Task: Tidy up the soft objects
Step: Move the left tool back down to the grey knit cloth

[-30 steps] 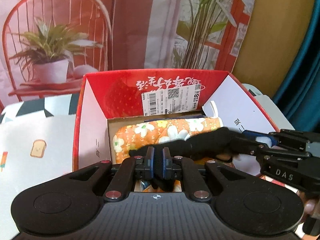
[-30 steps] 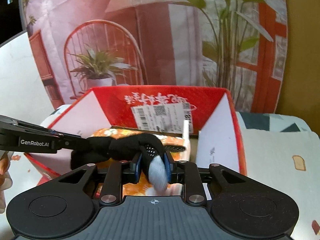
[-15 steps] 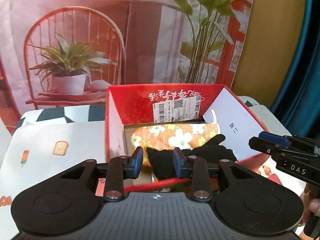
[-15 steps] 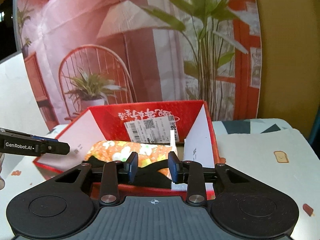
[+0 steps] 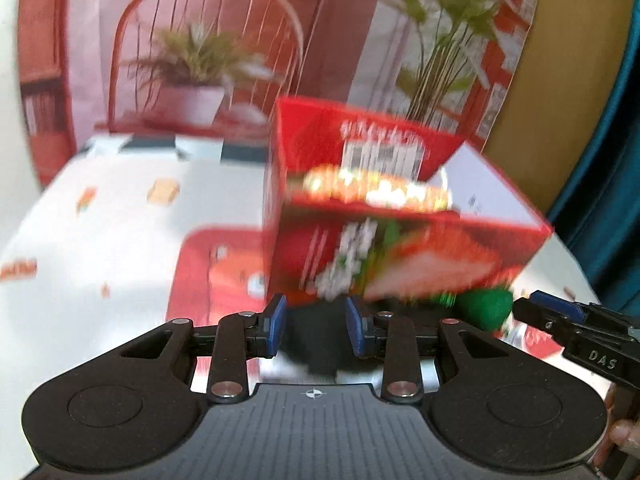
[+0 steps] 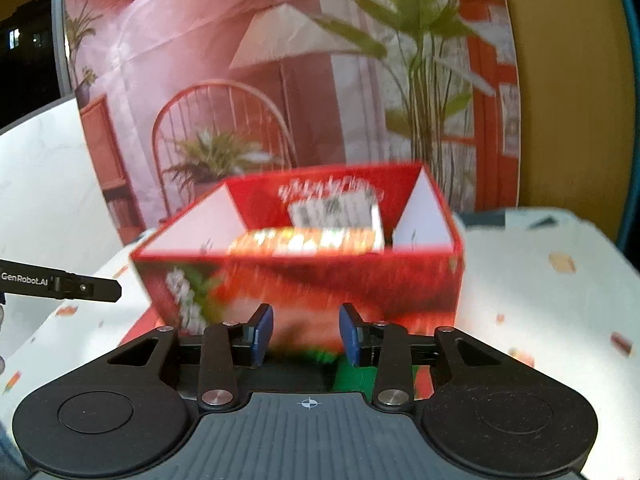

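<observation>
A red strawberry-print box stands on the table, open at the top. An orange floral cloth lies inside it. The black glove is hidden below the box wall. My left gripper is open and empty in front of the box; a dark soft item lies on the table below its fingers. My right gripper is open and empty, also before the box. A green soft item lies by the box's front. Both views are blurred.
A red mat lies under and left of the box. The white tablecloth with small prints spreads left; it also shows in the right wrist view. A printed backdrop stands behind. The other gripper's tip shows at each view's edge.
Both grippers let go of the black glove in the box, opened and pulled back and down. The box front now fills the middle of both views.
</observation>
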{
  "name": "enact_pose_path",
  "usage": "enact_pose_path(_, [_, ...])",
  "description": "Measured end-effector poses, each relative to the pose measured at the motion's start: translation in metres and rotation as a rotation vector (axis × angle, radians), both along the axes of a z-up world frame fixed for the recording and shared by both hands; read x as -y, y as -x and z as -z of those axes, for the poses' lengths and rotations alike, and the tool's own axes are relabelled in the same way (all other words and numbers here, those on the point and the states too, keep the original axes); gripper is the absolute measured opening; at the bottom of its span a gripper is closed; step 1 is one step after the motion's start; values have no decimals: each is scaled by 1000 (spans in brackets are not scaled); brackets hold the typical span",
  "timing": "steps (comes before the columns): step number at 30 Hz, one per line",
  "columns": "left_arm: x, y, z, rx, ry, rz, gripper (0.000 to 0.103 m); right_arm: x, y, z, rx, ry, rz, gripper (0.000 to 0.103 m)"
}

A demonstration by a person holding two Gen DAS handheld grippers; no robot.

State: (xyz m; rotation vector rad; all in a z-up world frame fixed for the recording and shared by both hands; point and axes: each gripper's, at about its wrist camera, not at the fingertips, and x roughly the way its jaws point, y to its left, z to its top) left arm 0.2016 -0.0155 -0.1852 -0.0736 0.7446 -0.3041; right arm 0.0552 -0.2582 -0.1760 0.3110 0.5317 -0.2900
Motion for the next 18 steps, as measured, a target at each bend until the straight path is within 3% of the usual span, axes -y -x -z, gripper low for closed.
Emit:
enact_pose_path(5, [-5, 7, 30, -66, -5, -20, 36, -8, 19, 22, -62, -43, 26, 35])
enact_pose_path(7, [-10, 11, 38, -80, 21, -39, 45, -8, 27, 28, -74, -56, 44, 35])
enact_pose_path(12, [-12, 12, 53, -116, 38, -58, 45, -9, 44, 34, -99, -69, 79, 35])
enact_pose_path(18, [-10, 11, 62, -145, 35, -61, 45, -13, 55, 41, -178, -34, 129, 47])
